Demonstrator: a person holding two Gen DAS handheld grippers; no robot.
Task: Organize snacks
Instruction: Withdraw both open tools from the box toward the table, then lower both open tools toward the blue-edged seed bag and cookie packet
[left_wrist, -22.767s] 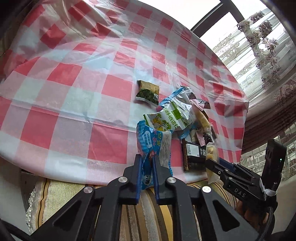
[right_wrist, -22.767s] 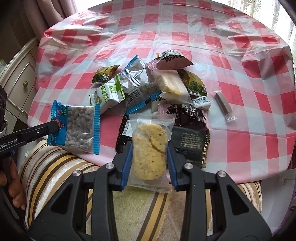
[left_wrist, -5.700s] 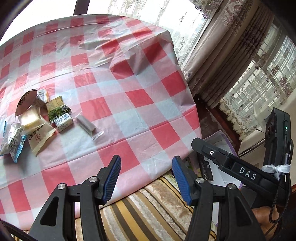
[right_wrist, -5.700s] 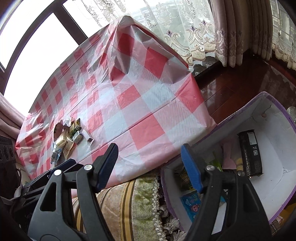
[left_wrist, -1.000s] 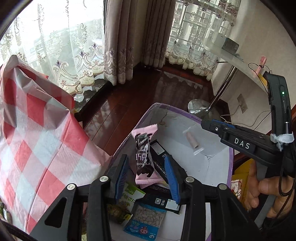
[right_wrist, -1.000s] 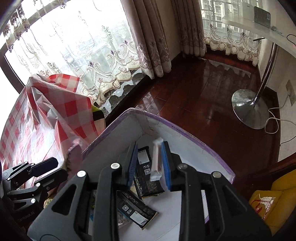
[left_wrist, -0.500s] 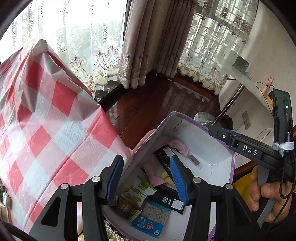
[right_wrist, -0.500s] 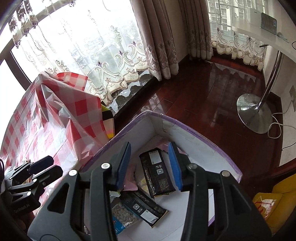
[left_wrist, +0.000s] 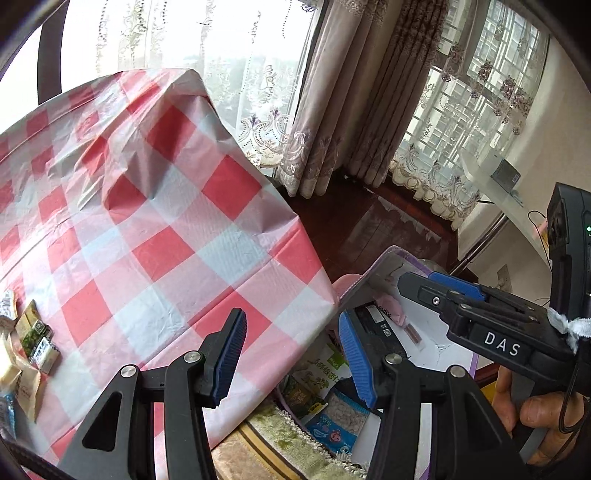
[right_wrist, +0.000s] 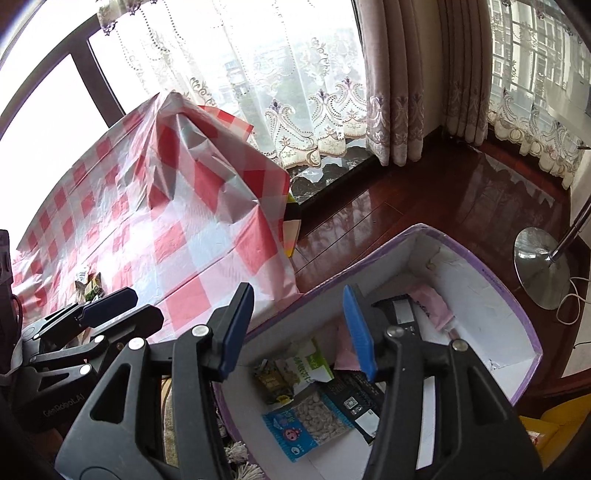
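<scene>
While both grippers hover with nothing between their jaws, the largest thing in sight is the counter (left_wrist: 155, 206), draped in a red-and-white checked plastic cloth that hangs over its edge. Beside that edge, down on the floor, sits a white cardboard box (right_wrist: 517, 332) with a purple rim, open at the top.

Several snacks lie inside the box. A blue packet of pale nuts (right_wrist: 310, 417) rests at the near end, touching a black chocolate wrapper (right_wrist: 354, 402). A green-and-white pouch (right_wrist: 306, 365) sits just behind it, with a small dark green packet (right_wrist: 271, 380) beside that. A second black wrapper (right_wrist: 404, 310) and a pink wrapper (right_wrist: 434, 306) lie toward the far end.

The right gripper (right_wrist: 297, 328) is above the box's near wall, its blue-padded jaws spread wide. The left gripper (left_wrist: 291, 354) is over the counter's edge, jaws also spread wide; each gripper shows in the other's camera.

A few small snack packets (left_wrist: 35, 339) lie on the counter at the far left of the left wrist view, well apart from the box. A gold-and-white wrapper (left_wrist: 14, 373) is just beside them. Their details are too small to read.

Lace curtains (right_wrist: 295, 81) and heavier drapes hang behind, over a dark wooden floor (right_wrist: 424, 206).
</scene>
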